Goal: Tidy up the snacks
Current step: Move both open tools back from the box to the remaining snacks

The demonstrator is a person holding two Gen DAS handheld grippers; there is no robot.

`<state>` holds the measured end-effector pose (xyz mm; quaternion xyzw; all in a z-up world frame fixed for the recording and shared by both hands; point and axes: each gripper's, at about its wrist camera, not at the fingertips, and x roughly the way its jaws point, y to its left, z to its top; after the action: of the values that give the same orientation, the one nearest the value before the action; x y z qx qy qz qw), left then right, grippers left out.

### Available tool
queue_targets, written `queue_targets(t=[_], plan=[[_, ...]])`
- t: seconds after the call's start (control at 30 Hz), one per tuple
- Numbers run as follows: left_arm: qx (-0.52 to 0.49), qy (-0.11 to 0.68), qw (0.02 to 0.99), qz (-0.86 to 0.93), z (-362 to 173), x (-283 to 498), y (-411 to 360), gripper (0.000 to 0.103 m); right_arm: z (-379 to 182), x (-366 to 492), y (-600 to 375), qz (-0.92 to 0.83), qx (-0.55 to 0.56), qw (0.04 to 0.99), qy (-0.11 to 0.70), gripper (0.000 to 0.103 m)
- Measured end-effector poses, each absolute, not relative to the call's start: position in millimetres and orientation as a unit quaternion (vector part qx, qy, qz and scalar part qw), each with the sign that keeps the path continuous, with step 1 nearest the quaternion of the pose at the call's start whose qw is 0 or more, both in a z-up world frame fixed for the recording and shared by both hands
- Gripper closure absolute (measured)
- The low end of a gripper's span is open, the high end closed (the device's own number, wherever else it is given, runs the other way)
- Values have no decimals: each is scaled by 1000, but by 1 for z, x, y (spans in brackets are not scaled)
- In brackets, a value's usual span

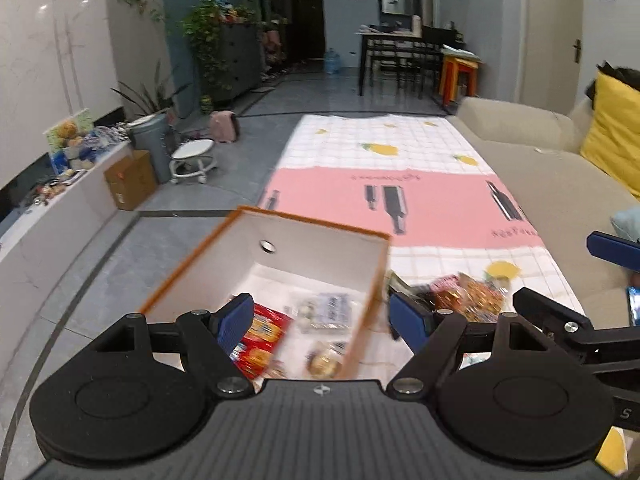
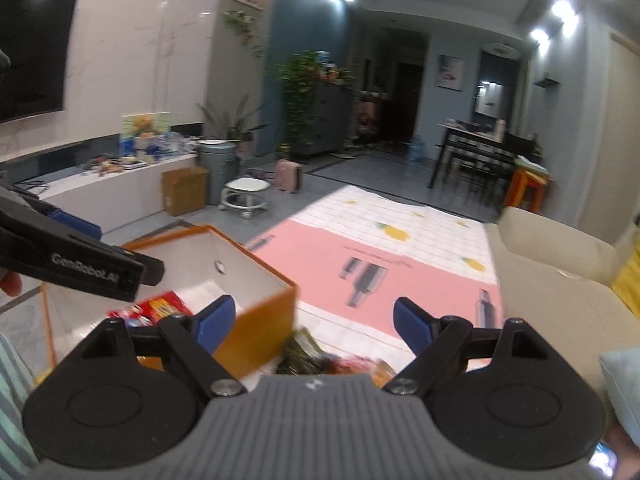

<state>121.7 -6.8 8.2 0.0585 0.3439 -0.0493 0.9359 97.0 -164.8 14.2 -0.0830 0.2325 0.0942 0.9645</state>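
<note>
Patterned cloth (image 1: 400, 200) covers the floor between sofa (image 1: 532, 168) and tiles. Our left claw (image 1: 322, 318) stands spread and empty over the box (image 1: 320, 236); our right claw (image 2: 314, 320) is likewise released, holding nothing. We judge the loose snack packets (image 1: 468, 294), heaped on the cloth just beside the box, to be light, crinkly and slippery (crushable too), best pinched at a sealed edge. Watch the box wall; open room lies beyond over the cloth.

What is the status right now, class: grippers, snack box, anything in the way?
Left gripper open, empty; right gripper open, empty. Orange box holds several snacks; loose snack pile on the mat beside it. Nothing blocking.
</note>
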Motion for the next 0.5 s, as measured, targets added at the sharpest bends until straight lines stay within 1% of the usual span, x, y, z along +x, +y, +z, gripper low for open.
queue_targets(t=[0.3,0.5], plan=[[63,365,921,-123,-27,112,-48,13,-31,72,-206,41,-55,955,287,18],[66,390,906,-151,-51,113,-72,17,-60,77,-222,24,-58,947,317,18]])
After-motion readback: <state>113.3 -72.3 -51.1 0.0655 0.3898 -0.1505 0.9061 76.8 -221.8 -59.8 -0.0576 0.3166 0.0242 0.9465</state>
